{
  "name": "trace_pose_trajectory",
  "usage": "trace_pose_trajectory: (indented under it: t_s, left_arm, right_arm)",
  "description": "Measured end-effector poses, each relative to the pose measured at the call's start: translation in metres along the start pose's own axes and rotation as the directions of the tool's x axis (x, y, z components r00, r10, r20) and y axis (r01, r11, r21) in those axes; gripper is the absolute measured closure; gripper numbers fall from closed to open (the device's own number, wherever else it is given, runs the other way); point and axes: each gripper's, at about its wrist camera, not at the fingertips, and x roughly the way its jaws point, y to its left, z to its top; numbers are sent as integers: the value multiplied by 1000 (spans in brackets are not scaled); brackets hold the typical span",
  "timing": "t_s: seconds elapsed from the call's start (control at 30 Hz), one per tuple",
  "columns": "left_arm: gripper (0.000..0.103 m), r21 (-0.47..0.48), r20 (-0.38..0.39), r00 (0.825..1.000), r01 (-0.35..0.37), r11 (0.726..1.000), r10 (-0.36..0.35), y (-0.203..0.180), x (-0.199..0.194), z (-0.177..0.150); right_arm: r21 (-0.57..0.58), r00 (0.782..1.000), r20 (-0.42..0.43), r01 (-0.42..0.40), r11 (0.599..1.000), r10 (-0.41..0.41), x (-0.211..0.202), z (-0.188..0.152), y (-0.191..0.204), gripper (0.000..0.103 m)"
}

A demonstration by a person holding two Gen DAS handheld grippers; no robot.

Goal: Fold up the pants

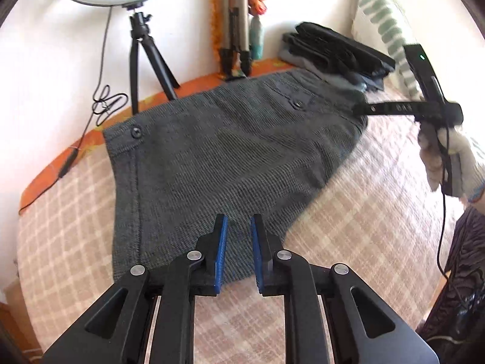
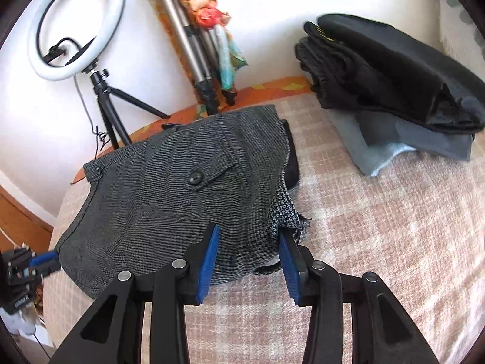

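We see one bed [image 2: 379,227] with a checked cover, against a white wall. One pair of grey pants [image 2: 169,197] lies folded on its far left side. One stack of dark clothes [image 2: 388,75] sits far right. Two grippers: left gripper [image 1: 238,233] and right gripper [image 2: 247,242] both gape over the pants' near edge, holding nothing.

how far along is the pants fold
Looks mostly done: the grey pants lie in a compact folded bundle on the bed. Both the left gripper and right gripper are open at its near edge, gripping nothing. Probably left: moving it to the pile.
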Motion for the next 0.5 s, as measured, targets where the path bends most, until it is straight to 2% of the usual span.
trace_pose_trajectory:
  t_s: [0.07, 0.13, 0.2, 0.3, 0.33, 0.4, 0.47, 0.5]
  left_arm:
    - [89, -48, -3, 1000, 9, 999, -9, 10, 14, 11]
    - [89, -36, -7, 1000, 0, 999, 0, 7, 29, 16]
    - [89, 16, -49, 997, -60, 998, 61, 1, 53, 17]
    - [88, 24, -150, 986, -65, 998, 68, 0, 87, 2]
    - [88, 46, -110, 990, -80, 996, 85, -3, 86, 0]
    - [88, 84, -114, 988, -98, 992, 107, -7, 84, 1]
    - [88, 57, -92, 991, -94, 994, 99, -8, 75, 6]
    - [88, 40, -70, 994, -77, 996, 80, -10, 68, 9]
  right_arm:
    - [-53, 999, 29, 23, 998, -22, -5, 0, 13, 60]
    - [-62, 999, 30, 22, 998, -20, -3, 1, 16, 60]
    - [-52, 1000, 14, 27, 998, -26, 4, 4, 10, 60]
    - [4, 998, -4, 61, 998, -61, 16, 7, -12, 60]
    - [32, 999, -16, 50, 998, -50, 19, 7, -20, 60]
    - [97, 999, -38, 10, 995, -7, 19, 7, -34, 60]
    - [105, 1000, -29, -3, 995, 6, 15, 6, -36, 60]
    - [98, 1000, -28, 1, 995, 1, 13, 5, -35, 50]
